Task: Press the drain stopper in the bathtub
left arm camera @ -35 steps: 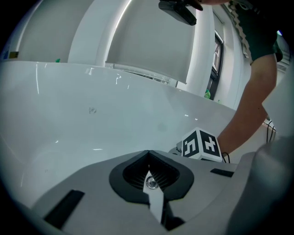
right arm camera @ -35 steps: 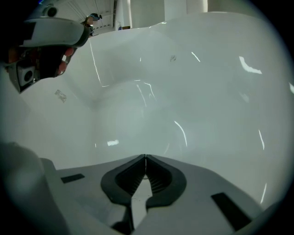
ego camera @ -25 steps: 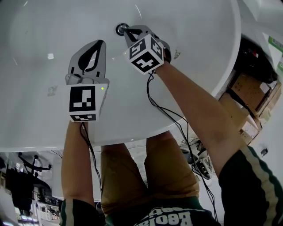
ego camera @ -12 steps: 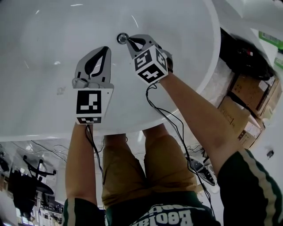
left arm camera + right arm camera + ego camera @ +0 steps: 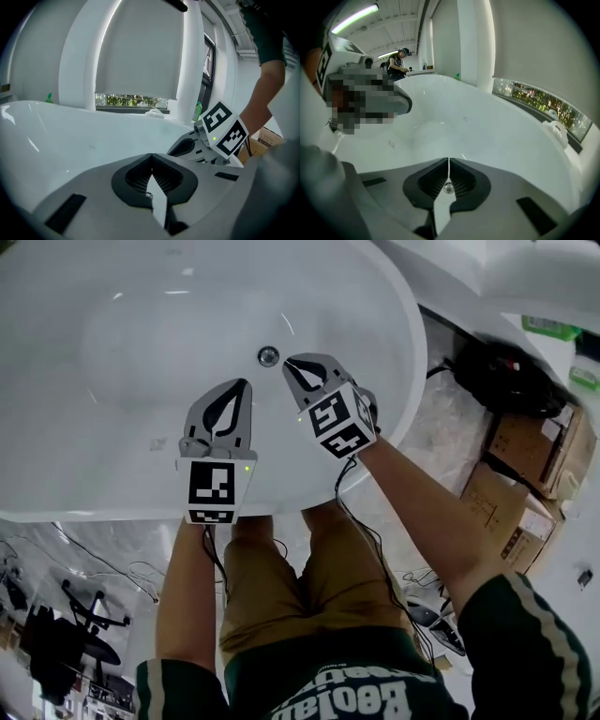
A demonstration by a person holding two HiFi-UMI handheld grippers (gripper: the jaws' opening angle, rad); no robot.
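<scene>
The small round silver drain stopper point(image 5: 268, 355) sits low in the white bathtub point(image 5: 112, 352). Your right hand-held gripper point(image 5: 290, 363), shut and empty, has its tip just beside it. Put the tip over the middle and push straight down. Your left hand-held gripper point(image 5: 244, 385) hangs near, shut and empty.

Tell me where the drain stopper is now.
In the head view, the stopper sits in the tub floor just left of the shut right gripper; the left gripper is farther off, lower left.
</scene>
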